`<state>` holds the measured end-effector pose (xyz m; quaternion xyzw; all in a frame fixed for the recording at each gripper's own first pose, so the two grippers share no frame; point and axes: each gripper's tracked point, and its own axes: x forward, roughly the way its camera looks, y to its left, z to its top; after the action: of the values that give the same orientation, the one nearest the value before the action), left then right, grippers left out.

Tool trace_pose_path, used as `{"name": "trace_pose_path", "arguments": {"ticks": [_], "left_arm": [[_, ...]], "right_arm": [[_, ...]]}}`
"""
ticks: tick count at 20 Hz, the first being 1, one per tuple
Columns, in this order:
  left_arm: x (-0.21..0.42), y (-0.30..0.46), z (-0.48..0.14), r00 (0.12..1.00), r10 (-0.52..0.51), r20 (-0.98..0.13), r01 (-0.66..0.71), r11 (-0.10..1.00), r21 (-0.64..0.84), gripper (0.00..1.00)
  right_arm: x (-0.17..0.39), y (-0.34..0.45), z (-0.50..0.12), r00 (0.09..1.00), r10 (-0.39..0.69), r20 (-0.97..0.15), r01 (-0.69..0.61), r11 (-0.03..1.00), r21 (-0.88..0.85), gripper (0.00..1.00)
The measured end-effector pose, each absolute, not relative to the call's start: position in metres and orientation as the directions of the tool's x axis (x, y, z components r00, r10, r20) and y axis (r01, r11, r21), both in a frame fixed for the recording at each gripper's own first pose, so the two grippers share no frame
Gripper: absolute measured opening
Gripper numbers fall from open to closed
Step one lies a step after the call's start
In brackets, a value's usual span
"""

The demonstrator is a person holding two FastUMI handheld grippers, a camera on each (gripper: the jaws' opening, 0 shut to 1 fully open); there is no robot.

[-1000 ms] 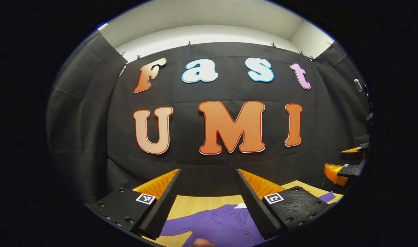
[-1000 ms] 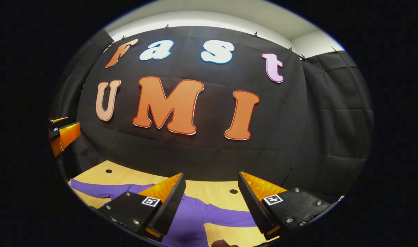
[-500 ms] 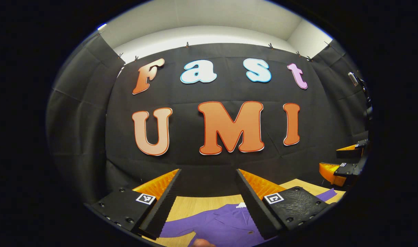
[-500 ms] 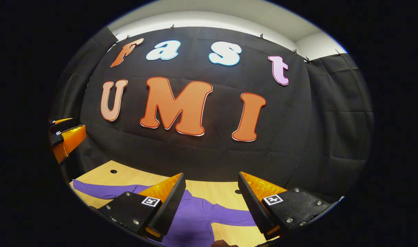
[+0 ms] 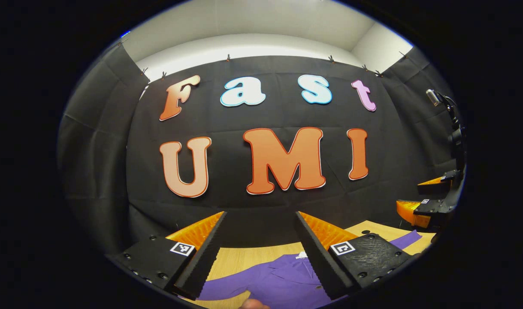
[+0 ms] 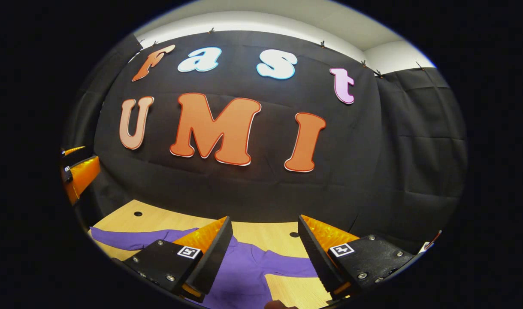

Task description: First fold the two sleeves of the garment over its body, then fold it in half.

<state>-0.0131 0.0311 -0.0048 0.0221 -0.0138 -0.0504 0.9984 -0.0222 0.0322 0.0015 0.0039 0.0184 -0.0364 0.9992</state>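
Fingers (image 5: 201, 253) of left gripper (image 5: 260, 251) spread wide, grasping nothing, held above purple long-sleeved garment (image 5: 278, 281) lying flat on light wooden counter (image 5: 235, 259). Collar with white tag toward the black cloth wall; one sleeve stretching out to the left, the other sleeve end showing past the right finger. Right gripper (image 5: 424, 201) seen far right, above the counter. Fingers (image 6: 210, 253) of right gripper (image 6: 264, 253) likewise parted and empty, hovering over the garment (image 6: 244, 274), one sleeve running left, another running right across the counter (image 6: 270, 236). Small round holes in the counter top. Left gripper (image 6: 79, 171) at far left edge.
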Motion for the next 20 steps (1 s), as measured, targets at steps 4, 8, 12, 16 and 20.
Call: {"name": "trace_pose_path", "arguments": {"ticks": [4,8,12,16,20], "left_arm": [[-0.017,0.039,-0.008,0.989,-0.144,0.023,0.143,0.989,0.038,0.99],[-0.012,0.043,-0.005,0.989,-0.145,0.028,0.143,0.988,0.056,0.99],[-0.002,0.039,0.008,0.994,-0.091,0.055,0.088,0.994,0.059,0.99],[0.007,0.026,0.026,0.994,-0.051,0.093,0.045,0.997,0.064,0.99],[0.010,0.009,0.039,0.993,-0.029,0.117,0.021,0.997,0.074,0.99]], "right_arm": [[-0.022,0.006,-0.013,0.982,-0.174,-0.077,0.175,0.985,0.002,0.93],[-0.018,-0.027,-0.035,0.961,-0.249,-0.117,0.247,0.968,-0.035,0.93],[-0.001,-0.058,-0.066,0.947,-0.273,-0.170,0.267,0.962,-0.059,0.94],[0.025,-0.093,-0.107,0.923,-0.295,-0.246,0.295,0.955,-0.040,0.94],[0.041,-0.131,-0.158,0.877,-0.305,-0.371,0.338,0.941,0.024,0.94]]}}
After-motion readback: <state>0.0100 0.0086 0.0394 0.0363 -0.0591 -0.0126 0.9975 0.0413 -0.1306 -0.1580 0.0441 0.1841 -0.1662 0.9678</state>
